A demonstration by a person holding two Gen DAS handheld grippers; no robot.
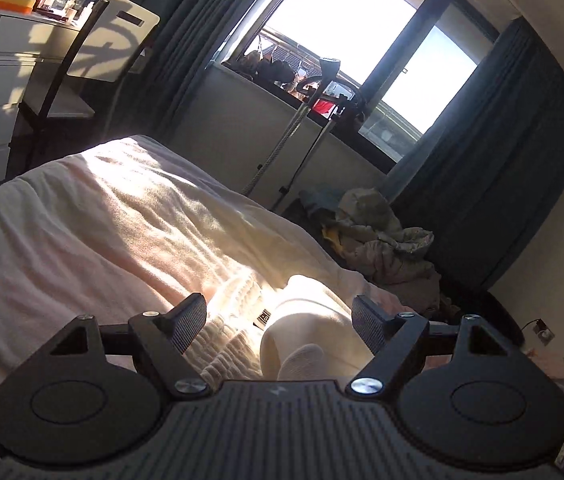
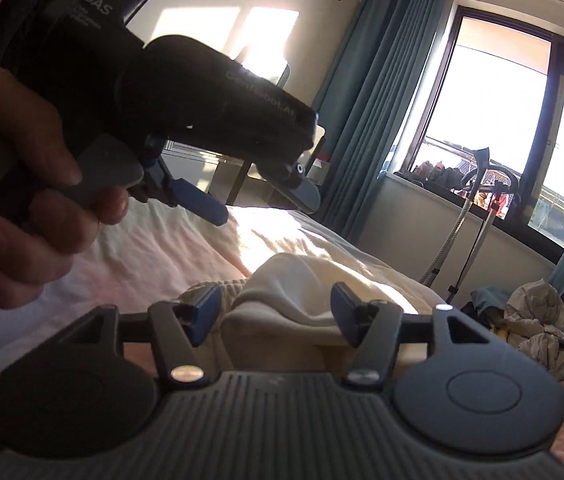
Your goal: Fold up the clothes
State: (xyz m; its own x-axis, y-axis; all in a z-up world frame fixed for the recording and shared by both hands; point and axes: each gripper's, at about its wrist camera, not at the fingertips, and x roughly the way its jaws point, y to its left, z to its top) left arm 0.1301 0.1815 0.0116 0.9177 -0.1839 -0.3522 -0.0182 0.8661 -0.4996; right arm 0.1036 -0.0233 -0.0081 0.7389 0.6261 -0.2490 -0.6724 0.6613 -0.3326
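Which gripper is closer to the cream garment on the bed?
Right. The right gripper sits low, open, with the cream garment just past its fingertips. The left gripper, also open, is raised above the bed, up and to the garment's left.

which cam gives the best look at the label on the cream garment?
Left wrist. The small black label shows there, on the cream garment between the open left tongs. In the right wrist view the garment lies between the open right tongs, but no label is visible.
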